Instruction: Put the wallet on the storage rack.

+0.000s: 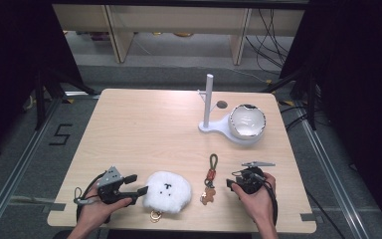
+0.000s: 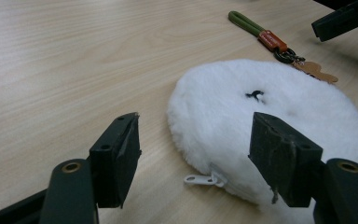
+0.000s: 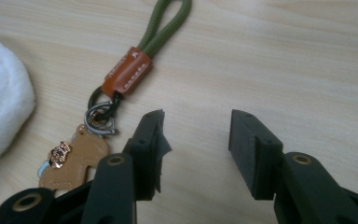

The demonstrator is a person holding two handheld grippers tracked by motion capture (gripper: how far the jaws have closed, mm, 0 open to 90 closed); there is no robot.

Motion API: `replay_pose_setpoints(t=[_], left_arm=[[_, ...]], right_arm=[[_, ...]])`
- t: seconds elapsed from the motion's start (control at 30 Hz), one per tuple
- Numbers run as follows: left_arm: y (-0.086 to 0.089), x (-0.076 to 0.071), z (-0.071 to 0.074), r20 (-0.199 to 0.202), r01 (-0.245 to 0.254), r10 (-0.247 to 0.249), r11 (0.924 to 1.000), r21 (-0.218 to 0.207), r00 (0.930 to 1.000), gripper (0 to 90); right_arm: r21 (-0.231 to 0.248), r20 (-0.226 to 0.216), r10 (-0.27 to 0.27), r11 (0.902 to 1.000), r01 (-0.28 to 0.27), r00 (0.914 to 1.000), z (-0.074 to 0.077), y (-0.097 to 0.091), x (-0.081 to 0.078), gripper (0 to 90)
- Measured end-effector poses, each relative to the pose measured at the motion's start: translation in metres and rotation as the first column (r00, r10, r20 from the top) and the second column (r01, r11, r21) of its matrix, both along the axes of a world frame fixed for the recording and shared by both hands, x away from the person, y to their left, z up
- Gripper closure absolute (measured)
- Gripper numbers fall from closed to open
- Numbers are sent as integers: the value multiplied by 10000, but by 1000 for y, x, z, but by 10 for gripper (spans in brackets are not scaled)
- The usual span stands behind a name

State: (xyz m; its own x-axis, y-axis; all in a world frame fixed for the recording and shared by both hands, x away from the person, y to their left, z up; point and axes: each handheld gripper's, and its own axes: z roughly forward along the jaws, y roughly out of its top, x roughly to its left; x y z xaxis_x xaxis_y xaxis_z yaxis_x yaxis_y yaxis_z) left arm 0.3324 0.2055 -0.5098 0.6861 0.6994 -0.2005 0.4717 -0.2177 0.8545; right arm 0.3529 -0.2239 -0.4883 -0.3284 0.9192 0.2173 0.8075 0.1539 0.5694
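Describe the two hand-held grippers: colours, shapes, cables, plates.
Both are black two-jaw tools. The left gripper carries a grey three-cornered plate on top and trails a black cable; its blocky jaw pads sit on arms with brass-ringed holes. The right gripper is compact, also cabled. No sleeves show.

The high view looks forward and down from above the person's side, far enough back to take in the whole light wooden table (image 1: pixel 144 124). The left gripper view sits low behind its own two black jaws, close to the fluffy white round pouch (image 2: pixel 270 112) just ahead of them. The right gripper view looks steeply down past its jaws at the olive cord keychain with brown leather tab (image 3: pixel 126 70) just beside them. All three views share pouch and keychain.
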Motion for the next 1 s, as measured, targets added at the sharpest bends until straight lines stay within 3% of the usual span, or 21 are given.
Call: replay_pose_setpoints(t=[0.13, 0.17, 0.2, 0.33, 0.37, 0.43, 0.5, 0.67, 0.7, 0.77, 0.8, 0.83, 0.87, 0.9, 0.93, 1.0], left_arm=[[-4, 9, 12, -78, 160, -159, 9996, 228, 9998, 326], [-6, 12, 15, -190, 231, -224, 9991, 345, 9996, 325], [-8, 15, 16, -377, 337, -319, 9983, 469, 9988, 326], [-15, 27, 25, -877, 733, -616, 9879, 1365, 9942, 337], [-16, 30, 26, -1025, 827, -681, 9858, 1459, 9924, 340], [-19, 35, 30, -1427, 965, -701, 9775, 1874, 9873, 343], [-23, 40, 32, -1782, 1245, -854, 9673, 2211, 9803, 351], [-31, 49, 33, -2723, 1655, -1006, 9598, 2269, 9569, 352], [-32, 51, 33, -2827, 1745, -1048, 9565, 2339, 9535, 352], [-34, 54, 31, -3054, 1981, -1168, 9477, 2505, 9450, 352], [-35, 55, 30, -3169, 2109, -1251, 9442, 2528, 9402, 351], [-35, 55, 30, -3169, 2109, -1251, 9442, 2528, 9402, 350], [-41, 54, 29, -3378, 1802, -932, 9549, 2362, 9366, 347], [-40, 57, 28, -3475, 2181, -1194, 9405, 2607, 9300, 347], [-41, 58, 27, -3527, 2181, -1172, 9401, 2618, 9284, 347], [-43, 60, 25, -3685, 2163, -1074, 9387, 2683, 9234, 350]], right_arm=[[-7, -796, -245, 9997, 245, 9965, 7, -1, 2, 508], [-7, -744, -30, 10000, 29, 9972, 7, -1, 2, 505], [-165, -918, -276, 9995, 262, 9954, 7, 0, 3, 503], [-379, -1195, 132, 9991, -179, 9927, 9, 1, 1, 508], [-967, -1178, -295, 9952, 181, 9926, 11, 4, 0, 511], [-947, -1223, -85, 9955, -32, 9925, 12, 4, -2, 526], [-1004, -1420, -223, 9949, 81, 9896, 13, 5, -3, 536], [-1126, -1568, 277, 9926, -457, 9872, 15, 8, -6, 560], [-1203, -1631, 3, 9925, -202, 9866, 15, 10, -6, 561], [-981, -1606, 190, 9946, -351, 9868, 18, 11, -7, 572], [-1091, -1615, 73, 9937, -252, 9868, 18, 12, -7, 573], [-1091, -1615, 73, 9937, -252, 9868, 18, 12, -7, 573], [-942, -1589, 287, 9946, -441, 9869, 20, 13, -7, 573], [-888, -1564, 264, 9952, -406, 9873, 21, 15, -8, 573], [-1069, -1646, 202, 9935, -382, 9861, 22, 15, -8, 573], [-854, -1639, 512, 9942, -659, 9851, 23, 17, -9, 573]])
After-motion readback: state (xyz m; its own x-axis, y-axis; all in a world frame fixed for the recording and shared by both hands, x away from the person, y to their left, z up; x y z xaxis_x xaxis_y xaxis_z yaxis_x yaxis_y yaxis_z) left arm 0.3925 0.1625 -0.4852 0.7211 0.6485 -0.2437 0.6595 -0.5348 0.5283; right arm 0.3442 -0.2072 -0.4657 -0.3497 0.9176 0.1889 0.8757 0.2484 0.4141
